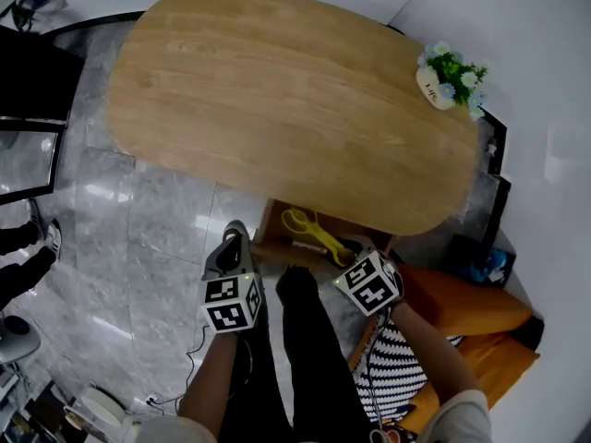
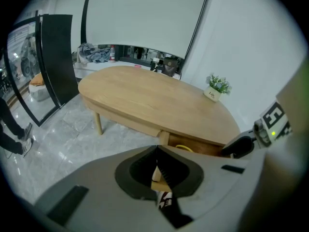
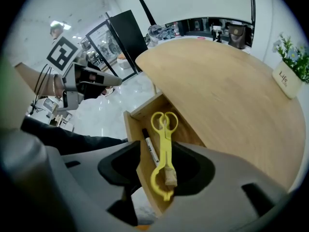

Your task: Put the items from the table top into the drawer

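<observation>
The drawer (image 1: 270, 232) stands pulled out under the oval wooden table's (image 1: 277, 100) near edge. In it lie yellow plastic tongs (image 3: 164, 144), a black-and-white marker (image 3: 150, 148) and a small cork-coloured piece (image 3: 170, 179) beside the tongs' tip. My right gripper (image 3: 165, 153) hovers over the drawer (image 3: 133, 129), open, its jaws standing wide on either side of the tongs and not pressing on them. My left gripper (image 2: 157, 149) hangs left of the drawer (image 2: 193, 146) over the floor, shut and empty. In the head view the left gripper (image 1: 235, 231) and right gripper (image 1: 357, 252) flank the tongs (image 1: 309, 227).
A small potted plant (image 1: 443, 86) is the only thing on the table top, at its far right end. An orange seat (image 1: 471, 307) with a striped cushion (image 1: 397, 363) is at my right. A black cabinet (image 1: 32, 81) and a person's feet (image 1: 28, 238) are at the left.
</observation>
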Available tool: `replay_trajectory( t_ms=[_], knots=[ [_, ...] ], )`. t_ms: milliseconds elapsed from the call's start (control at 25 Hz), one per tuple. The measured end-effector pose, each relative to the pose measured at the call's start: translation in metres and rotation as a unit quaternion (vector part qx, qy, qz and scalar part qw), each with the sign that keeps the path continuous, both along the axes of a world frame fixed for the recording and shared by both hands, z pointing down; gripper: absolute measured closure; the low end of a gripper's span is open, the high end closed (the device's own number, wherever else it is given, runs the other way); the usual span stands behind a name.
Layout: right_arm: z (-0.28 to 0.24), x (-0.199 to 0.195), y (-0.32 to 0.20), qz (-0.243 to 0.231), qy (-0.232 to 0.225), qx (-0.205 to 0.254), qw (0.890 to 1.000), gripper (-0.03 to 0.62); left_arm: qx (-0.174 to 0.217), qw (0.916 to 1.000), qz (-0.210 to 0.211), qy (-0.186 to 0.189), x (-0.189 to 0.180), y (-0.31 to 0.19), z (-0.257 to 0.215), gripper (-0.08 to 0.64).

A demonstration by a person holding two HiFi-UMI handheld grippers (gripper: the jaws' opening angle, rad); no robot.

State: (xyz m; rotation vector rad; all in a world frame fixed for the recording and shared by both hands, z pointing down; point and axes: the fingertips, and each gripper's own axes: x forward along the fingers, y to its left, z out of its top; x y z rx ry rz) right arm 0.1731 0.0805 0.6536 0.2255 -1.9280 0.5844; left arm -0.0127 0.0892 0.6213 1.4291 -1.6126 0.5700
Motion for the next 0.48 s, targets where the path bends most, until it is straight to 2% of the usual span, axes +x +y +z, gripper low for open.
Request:
replay_trajectory(
  t_ms=[240,400,480],
  knots=[
    [0.001,0.012,-0.014,0.034,0.012,0.018,0.999,0.422,-0.003,1.0000,0.003,-0.003,-0.004,-0.002,0.003,0.552],
    [-0.003,0.009,-0.020,0.055,0.003,0.021,0.998,0.428,-0.002,1.0000,0.004,-0.004,-0.007,-0.007,0.003,0.552],
    [-0.005,0.006,-0.027,0.084,-0.010,0.022,0.996,0.433,-0.002,1.0000,0.004,-0.007,-0.009,-0.010,0.003,0.552]
  ],
)
